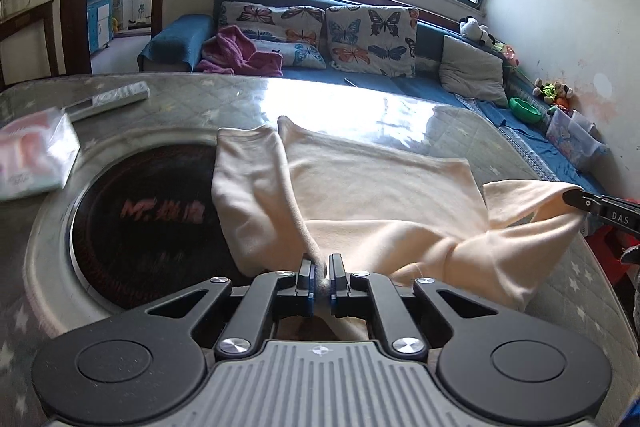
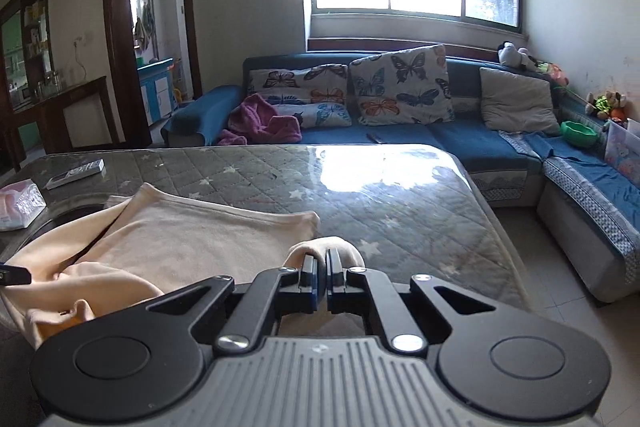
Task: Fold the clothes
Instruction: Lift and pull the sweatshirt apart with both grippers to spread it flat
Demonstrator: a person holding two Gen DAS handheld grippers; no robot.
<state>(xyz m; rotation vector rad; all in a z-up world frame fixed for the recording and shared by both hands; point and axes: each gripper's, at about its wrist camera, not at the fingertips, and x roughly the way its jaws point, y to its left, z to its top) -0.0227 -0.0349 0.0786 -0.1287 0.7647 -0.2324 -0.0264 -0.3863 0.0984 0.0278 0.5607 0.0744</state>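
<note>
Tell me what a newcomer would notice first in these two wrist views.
The cream garment spread across the quilted, glass-topped table, with the left gripper and right gripper each shut on a bunched edge nearest the cameras. Next, the dark round cooktop set into the table at the left, partly under the cloth, and the butterfly cushions on the blue sofa behind.
</note>
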